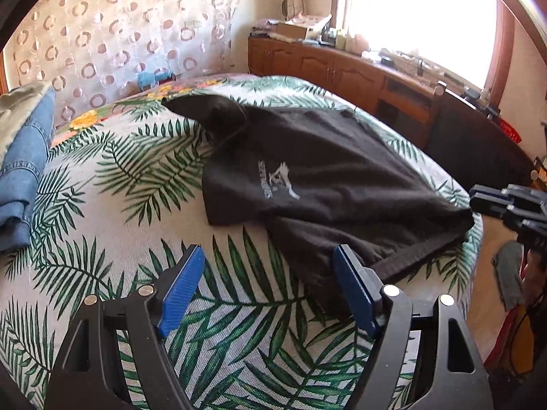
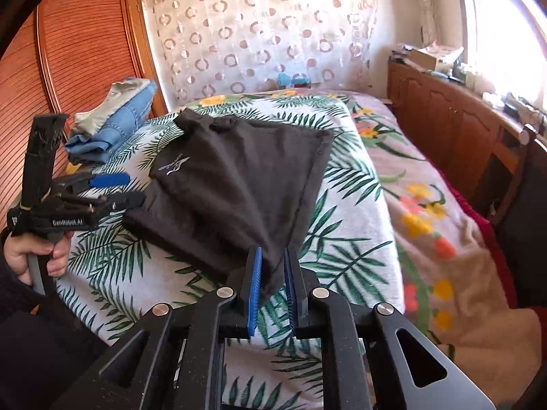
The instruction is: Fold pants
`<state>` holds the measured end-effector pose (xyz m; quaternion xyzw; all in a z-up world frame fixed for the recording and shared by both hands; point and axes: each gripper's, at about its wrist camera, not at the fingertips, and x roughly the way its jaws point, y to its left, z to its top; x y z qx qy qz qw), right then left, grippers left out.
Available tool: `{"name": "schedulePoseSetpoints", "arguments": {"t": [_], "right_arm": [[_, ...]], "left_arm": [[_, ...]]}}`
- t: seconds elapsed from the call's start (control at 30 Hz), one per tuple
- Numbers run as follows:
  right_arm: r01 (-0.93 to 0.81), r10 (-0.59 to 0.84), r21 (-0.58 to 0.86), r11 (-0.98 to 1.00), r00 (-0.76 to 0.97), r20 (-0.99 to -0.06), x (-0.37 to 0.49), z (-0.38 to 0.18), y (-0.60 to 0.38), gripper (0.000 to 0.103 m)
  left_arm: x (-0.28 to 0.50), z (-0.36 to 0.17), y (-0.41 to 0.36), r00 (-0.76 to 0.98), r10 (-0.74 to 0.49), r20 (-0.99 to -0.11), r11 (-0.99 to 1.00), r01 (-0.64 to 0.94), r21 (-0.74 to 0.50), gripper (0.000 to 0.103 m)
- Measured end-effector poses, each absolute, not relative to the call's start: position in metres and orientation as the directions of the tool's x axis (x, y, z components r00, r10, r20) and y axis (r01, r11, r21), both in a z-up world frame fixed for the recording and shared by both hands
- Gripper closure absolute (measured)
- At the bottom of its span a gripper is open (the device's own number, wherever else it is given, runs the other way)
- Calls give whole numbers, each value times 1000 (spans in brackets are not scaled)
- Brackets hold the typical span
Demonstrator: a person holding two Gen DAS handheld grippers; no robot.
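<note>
Black pants [image 1: 328, 184] with a white logo lie folded on the leaf-print bedspread [image 1: 143, 205]. My left gripper [image 1: 270, 256] is open above the bedspread, its right pad beside the pants' near hem, holding nothing. In the right wrist view the pants [image 2: 239, 184] run up the bed, and my right gripper [image 2: 273, 256] is shut on their near corner, lifting it a little. The right gripper also shows at the right edge of the left wrist view [image 1: 506, 201]. The left gripper [image 2: 112, 189] shows open at the pants' left edge in the right wrist view.
Folded blue jeans and a beige garment [image 2: 112, 119] are stacked at the bed's far left. A wooden cabinet [image 2: 454, 123] with clutter runs along the right under a bright window. A wooden wardrobe [image 2: 68, 68] stands left. A floral blanket [image 2: 427, 205] covers the bed's right side.
</note>
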<state>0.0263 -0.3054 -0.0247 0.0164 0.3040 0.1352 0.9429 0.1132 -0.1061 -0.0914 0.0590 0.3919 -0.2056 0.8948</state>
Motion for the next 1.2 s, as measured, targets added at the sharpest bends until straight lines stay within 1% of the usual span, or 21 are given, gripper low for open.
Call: {"name": "schedulePoseSetpoints", "arguments": {"t": [0.07, 0.13, 0.2, 0.23, 0.37, 0.47, 0.57, 0.77, 0.9, 1.03, 1.2], "right_arm": [[-228, 250, 111, 967, 787, -565, 26, -23, -307, 81], [-227, 256, 122, 966, 790, -557, 28, -21, -307, 79], [-231, 259, 122, 965, 793, -552, 30, -19, -303, 74], [-238, 264, 119, 964, 795, -547, 32, -18, -300, 73], [-284, 298, 108, 953, 799, -523, 43, -12, -285, 65], [-329, 333, 102, 939, 793, -509, 59, -8, -268, 62], [-377, 377, 108, 920, 776, -506, 78, -6, -248, 61], [-468, 435, 80, 880, 725, -534, 117, -8, -204, 61], [-526, 464, 65, 848, 679, -569, 138, -12, -179, 61], [-563, 493, 81, 822, 634, -596, 164, -12, -168, 61], [-594, 502, 74, 801, 599, -624, 187, -16, -150, 61]], "left_arm": [[113, -92, -107, 606, -314, -731, 909, 414, -48, 25], [113, -93, -107, 603, -308, -735, 910, 413, -43, 25], [111, -92, -104, 606, -315, -730, 911, 409, -54, 25], [110, -91, -102, 609, -318, -727, 912, 406, -59, 25], [104, -79, -87, 639, -332, -694, 920, 381, -88, 25], [100, -64, -70, 678, -324, -660, 931, 352, -95, 25], [97, -50, -53, 714, -312, -626, 942, 320, -103, 25], [91, -33, -28, 761, -282, -584, 956, 277, -101, 25], [88, -29, -16, 776, -273, -568, 960, 259, -107, 25], [86, -26, -7, 788, -268, -554, 962, 246, -115, 25], [82, -24, 3, 797, -260, -545, 965, 233, -120, 25]]}}
